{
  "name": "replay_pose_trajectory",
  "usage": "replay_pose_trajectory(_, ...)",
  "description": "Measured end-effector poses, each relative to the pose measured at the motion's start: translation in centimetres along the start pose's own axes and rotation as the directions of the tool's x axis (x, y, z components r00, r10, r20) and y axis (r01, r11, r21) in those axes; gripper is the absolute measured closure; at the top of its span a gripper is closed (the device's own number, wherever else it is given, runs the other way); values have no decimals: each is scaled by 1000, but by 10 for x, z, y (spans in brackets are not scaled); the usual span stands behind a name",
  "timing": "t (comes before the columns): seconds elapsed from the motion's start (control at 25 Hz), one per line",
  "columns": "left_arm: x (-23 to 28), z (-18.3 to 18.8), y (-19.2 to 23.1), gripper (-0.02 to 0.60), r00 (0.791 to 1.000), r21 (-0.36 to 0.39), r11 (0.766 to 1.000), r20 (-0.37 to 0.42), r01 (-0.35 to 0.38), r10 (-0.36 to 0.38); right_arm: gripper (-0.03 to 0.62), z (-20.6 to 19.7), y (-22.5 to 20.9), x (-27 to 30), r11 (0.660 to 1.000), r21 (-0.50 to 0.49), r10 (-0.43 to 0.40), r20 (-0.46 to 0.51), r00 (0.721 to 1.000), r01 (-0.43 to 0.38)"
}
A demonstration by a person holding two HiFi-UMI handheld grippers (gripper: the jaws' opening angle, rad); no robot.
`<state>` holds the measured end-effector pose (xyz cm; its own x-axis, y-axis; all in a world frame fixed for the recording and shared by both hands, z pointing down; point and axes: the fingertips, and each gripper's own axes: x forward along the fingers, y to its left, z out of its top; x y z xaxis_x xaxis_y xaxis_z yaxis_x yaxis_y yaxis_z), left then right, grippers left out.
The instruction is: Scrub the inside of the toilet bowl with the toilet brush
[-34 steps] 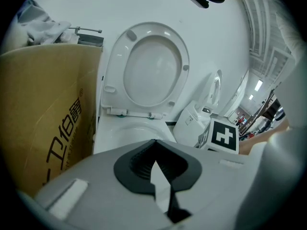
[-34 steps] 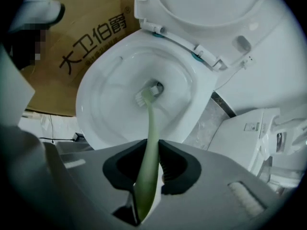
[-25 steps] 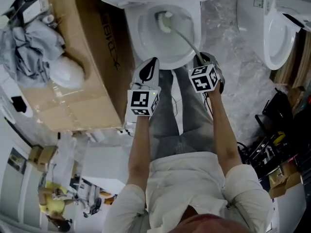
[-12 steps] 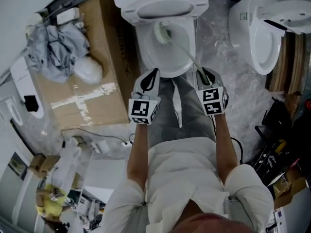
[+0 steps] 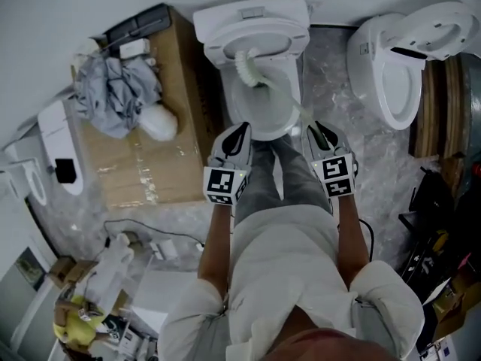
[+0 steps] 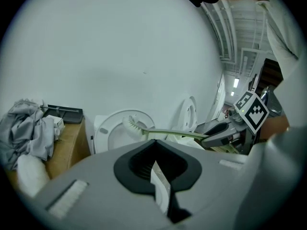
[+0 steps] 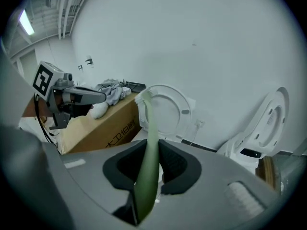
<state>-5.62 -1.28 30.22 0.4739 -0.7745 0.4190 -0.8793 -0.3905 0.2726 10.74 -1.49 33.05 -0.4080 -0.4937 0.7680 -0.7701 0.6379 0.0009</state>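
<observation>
Your right tool (image 5: pixel 322 135) is clenched on the handle end of the single brush (image 7: pixel 149 147). The brush's long axis runs straight out from that tool, away from you and slanting to your left, bristle head foremost. The head sits over the back of the bowl of the toilet (image 5: pixel 267 119) in front of you, close before its raised lid (image 7: pixel 168 111); you cannot tell whether the bristles touch the porcelain. Your left tool (image 5: pixel 236 135) hangs beside the right one at the bowl's near rim, its jaws closed together on nothing, apart from the brush. There are two toilets: the second toilet (image 5: pixel 391 74) stands to your right. One cardboard box (image 5: pixel 150 171) stands to your left, with one heap of grey cloth (image 5: pixel 116 89) on it.
</observation>
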Motion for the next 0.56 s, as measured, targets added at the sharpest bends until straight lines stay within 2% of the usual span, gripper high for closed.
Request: replay_pose_trajectory(0.56, -16, 34, -8, 563, 999, 38, 999, 37, -28, 27, 520, 51, -2, -30, 998, -66, 19, 113, 993, -12)
